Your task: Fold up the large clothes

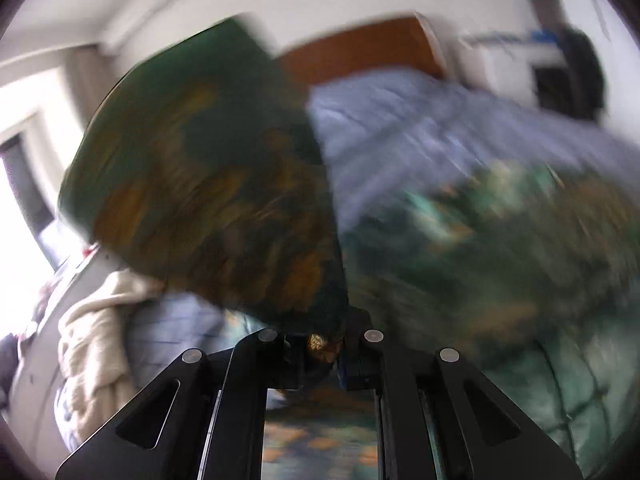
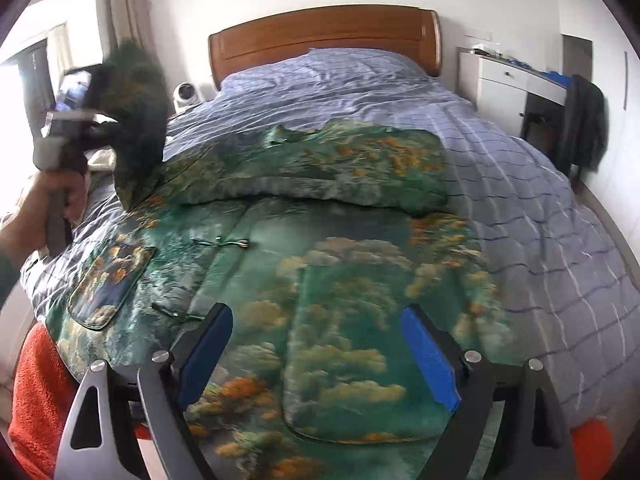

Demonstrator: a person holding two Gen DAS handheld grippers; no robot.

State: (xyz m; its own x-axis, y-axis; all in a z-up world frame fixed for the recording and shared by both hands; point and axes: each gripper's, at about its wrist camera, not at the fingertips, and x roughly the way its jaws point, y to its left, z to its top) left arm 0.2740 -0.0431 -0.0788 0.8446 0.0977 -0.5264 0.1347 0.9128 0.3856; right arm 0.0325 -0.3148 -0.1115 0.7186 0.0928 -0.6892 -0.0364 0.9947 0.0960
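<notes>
A large green padded garment with orange and cloud print point(image 2: 320, 248) lies spread on the bed, one sleeve folded across its upper part. My left gripper point(image 1: 322, 346) is shut on the other sleeve point(image 1: 208, 184), which stands lifted and blurred before the camera. In the right wrist view that gripper point(image 2: 90, 128) is held up at the left bed edge with the sleeve point(image 2: 138, 120) hanging from it. My right gripper point(image 2: 316, 344) is open and empty, low over the garment's near hem, with blue pads point(image 2: 430, 356) apart.
The bed has a blue checked duvet point(image 2: 520, 200) and a wooden headboard point(image 2: 324, 36). A white desk point(image 2: 504, 80) and a chair with a dark jacket point(image 2: 586, 120) stand at the right. An orange towel point(image 2: 40, 392) and a cream blanket point(image 1: 96, 332) lie at the near left.
</notes>
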